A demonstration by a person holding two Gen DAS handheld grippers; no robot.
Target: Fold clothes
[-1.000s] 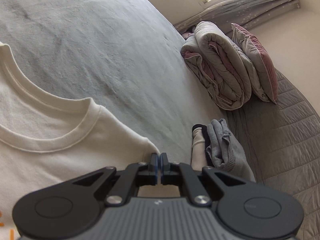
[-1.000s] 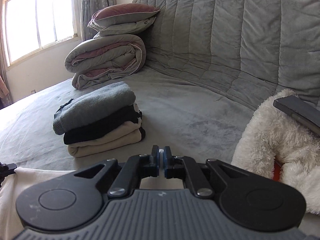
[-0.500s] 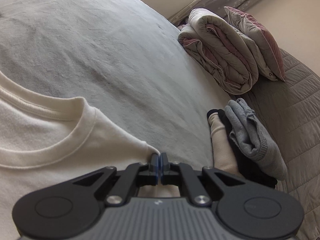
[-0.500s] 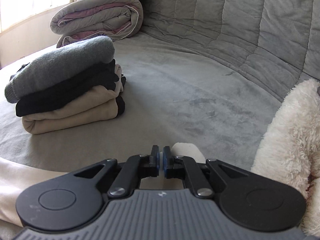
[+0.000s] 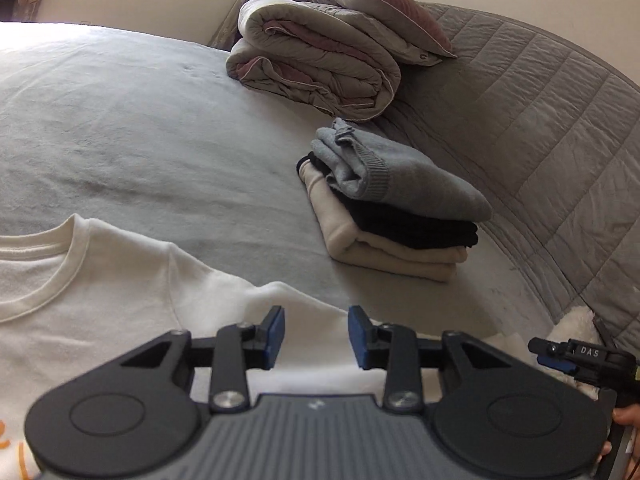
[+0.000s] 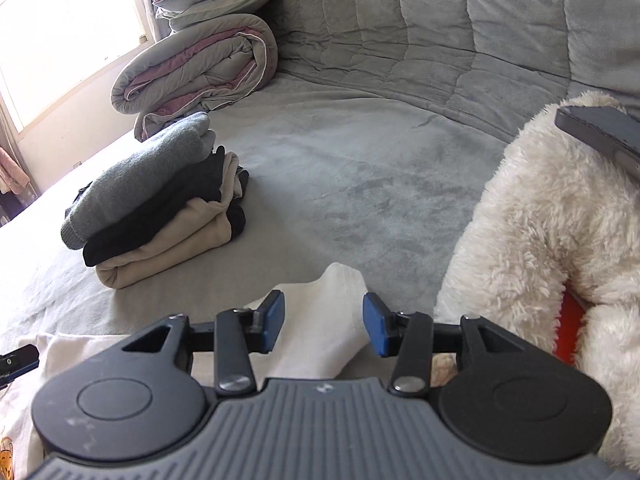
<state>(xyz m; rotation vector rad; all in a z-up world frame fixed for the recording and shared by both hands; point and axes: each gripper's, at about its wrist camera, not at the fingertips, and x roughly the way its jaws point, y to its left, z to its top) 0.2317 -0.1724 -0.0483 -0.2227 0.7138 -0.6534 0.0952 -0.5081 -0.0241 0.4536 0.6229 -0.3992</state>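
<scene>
Left gripper (image 5: 316, 337): you are holding it apart over the soft cream shirt (image 5: 120, 300).
Right gripper (image 6: 324, 322): you are holding it apart, the shirt's ribbed sleeve (image 6: 328, 316) lying between.

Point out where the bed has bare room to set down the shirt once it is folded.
Bare grey bed stretches beyond the white shirt, left of the folded stack. Another patch lies between stack and fluffy toy. It is crowded near the rolled duvet.
</scene>
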